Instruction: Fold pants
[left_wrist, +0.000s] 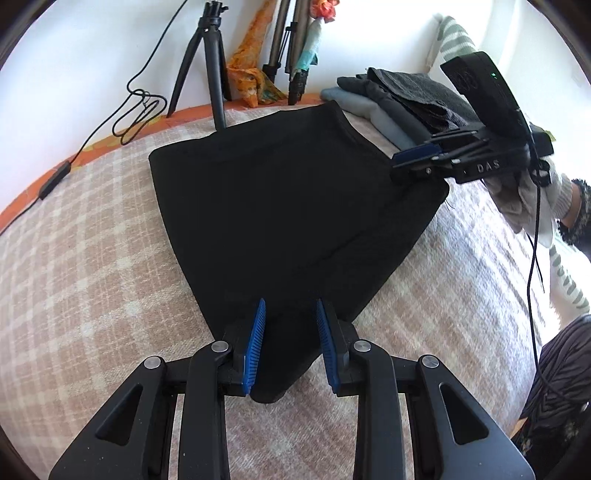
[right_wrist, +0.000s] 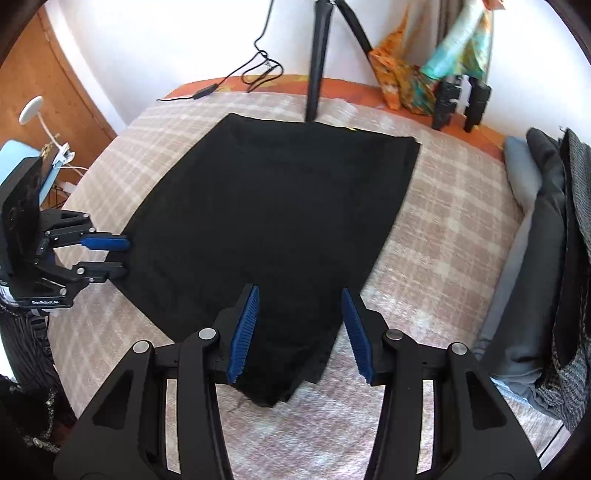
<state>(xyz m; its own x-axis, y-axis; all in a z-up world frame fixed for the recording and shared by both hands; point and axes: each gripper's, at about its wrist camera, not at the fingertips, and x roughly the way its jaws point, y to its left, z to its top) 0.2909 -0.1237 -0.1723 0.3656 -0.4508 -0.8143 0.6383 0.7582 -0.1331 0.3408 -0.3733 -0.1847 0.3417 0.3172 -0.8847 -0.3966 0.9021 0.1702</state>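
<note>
Black pants (left_wrist: 280, 206) lie folded flat on a beige checked blanket (left_wrist: 92, 258); they also show in the right wrist view (right_wrist: 273, 221). My left gripper (left_wrist: 290, 314) is open, its blue-padded fingers (left_wrist: 255, 347) astride the pants' near corner. In the right wrist view the left gripper (right_wrist: 123, 256) sits at the pants' left edge. My right gripper (right_wrist: 299, 306) is open over another near corner, fingers (right_wrist: 243, 332) apart. In the left wrist view the right gripper (left_wrist: 400, 164) rests at the pants' right edge, held by a white-gloved hand (left_wrist: 532, 199).
A pile of folded grey and dark clothes (left_wrist: 402, 99) lies at the far right, also in the right wrist view (right_wrist: 546, 236). A tripod (left_wrist: 210, 62), cable (left_wrist: 136, 107) and orange cloth (left_wrist: 251, 74) stand along the back wall. A wooden cabinet (right_wrist: 48, 85) is at left.
</note>
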